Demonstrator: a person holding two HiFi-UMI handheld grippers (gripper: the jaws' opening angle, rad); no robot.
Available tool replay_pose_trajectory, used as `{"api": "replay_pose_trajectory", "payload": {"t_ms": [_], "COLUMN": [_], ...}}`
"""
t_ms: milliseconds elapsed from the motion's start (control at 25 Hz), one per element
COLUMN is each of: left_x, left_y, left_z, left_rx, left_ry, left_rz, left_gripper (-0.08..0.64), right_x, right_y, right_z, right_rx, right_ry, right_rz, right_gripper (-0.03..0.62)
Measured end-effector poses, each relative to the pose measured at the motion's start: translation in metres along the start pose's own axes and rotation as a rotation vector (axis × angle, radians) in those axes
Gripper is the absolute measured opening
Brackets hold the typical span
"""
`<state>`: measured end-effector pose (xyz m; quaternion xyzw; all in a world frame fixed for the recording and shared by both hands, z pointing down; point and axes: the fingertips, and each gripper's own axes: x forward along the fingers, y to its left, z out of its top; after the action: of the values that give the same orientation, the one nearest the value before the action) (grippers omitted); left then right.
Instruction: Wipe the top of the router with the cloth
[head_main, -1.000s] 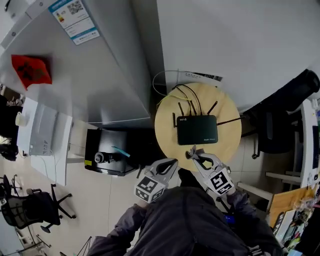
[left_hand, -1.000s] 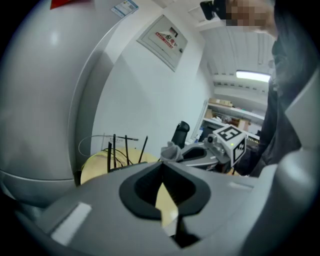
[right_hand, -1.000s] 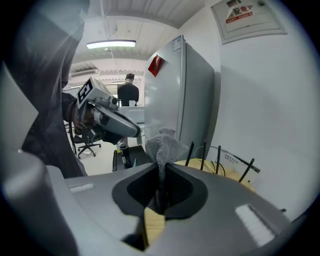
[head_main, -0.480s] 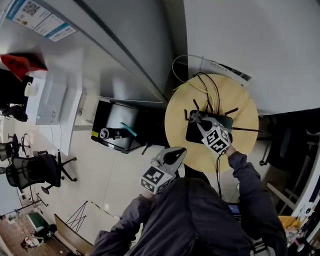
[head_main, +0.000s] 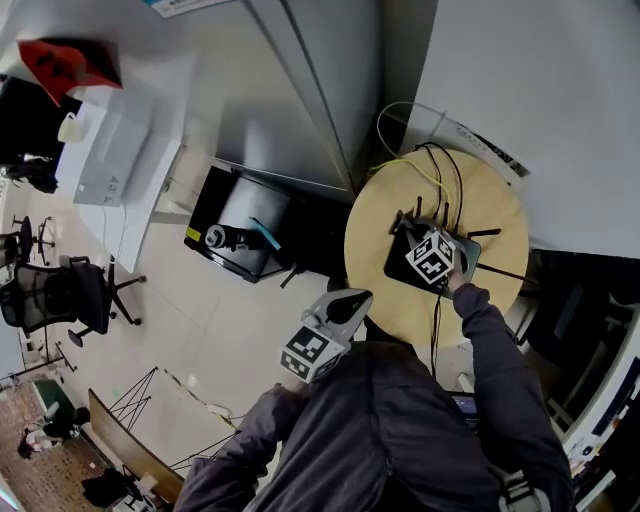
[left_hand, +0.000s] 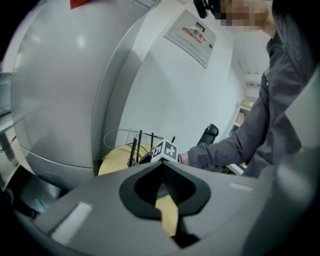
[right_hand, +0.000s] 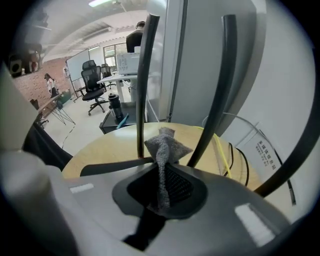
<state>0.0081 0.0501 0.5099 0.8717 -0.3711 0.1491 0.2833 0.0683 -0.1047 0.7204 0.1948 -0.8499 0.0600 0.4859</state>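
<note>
The cloth (right_hand: 167, 145), a grey nubbly scrap, is pinched in the closed right gripper (right_hand: 163, 167). Its free end bunches just past the tips, between two upright black antennas (right_hand: 142, 85). The head view shows this right gripper (head_main: 408, 232) lying over the top of the black router (head_main: 398, 272), which sits on the round wooden bench (head_main: 375, 290) towards its far side. No view shows whether the cloth actually touches the casing. The right arm reaches forward nearly straight, its grey sleeve (head_main: 490, 340) crossing the near edge of the bench.

The left gripper (head_main: 352, 297) is held close to the body on a bent arm, off the bench and above the floor (head_main: 230, 330), tips aimed at the bench edge. In its own view, the left gripper (left_hand: 163, 162) has its jaws together with nothing between them.

Only the right gripper view shows the cloth, and behind it a yellow cable (right_hand: 220, 150) curling over the bench top (right_hand: 105, 145). The left gripper view takes the router from the side, with the right gripper's marker cube (left_hand: 165, 149) in front of the antennas (left_hand: 140, 145) and the sleeve (left_hand: 220, 150) trailing back from it.
</note>
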Motion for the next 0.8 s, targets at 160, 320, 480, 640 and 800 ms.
{"api": "replay_pose_trajectory", "payload": {"t_ms": [160,320,480,640,800], "left_x": [-0.006,-0.007,-0.007,-0.007,-0.008], "left_y": [0.004,0.002,0.0,0.002,0.005], "left_z": [-0.007,-0.007,-0.004,-0.001,-0.003], "left_rx": [-0.002,0.011,0.025,0.03,0.025], "left_ry": [0.007,0.007,0.01,0.008,0.002], "left_rz": [0.0,-0.028,-0.053,-0.062,-0.063], "left_gripper": [0.0,0.0,0.0,0.0,0.0], "right_x": [-0.003,-0.009,-0.015,-0.024,-0.028], "right_y": [0.016,0.047,0.08,0.111,0.13], "right_z": [-0.002,-0.008,-0.012,-0.02,-0.026], "right_rx": [0.01,-0.015,-0.031,-0.028,-0.022], "right_ry": [0.01,0.017,0.016,0.021,0.014], "right_rz": [0.026,0.051,0.083,0.127,0.15], "right_gripper": [0.029,0.028,0.028,0.028,0.029]}}
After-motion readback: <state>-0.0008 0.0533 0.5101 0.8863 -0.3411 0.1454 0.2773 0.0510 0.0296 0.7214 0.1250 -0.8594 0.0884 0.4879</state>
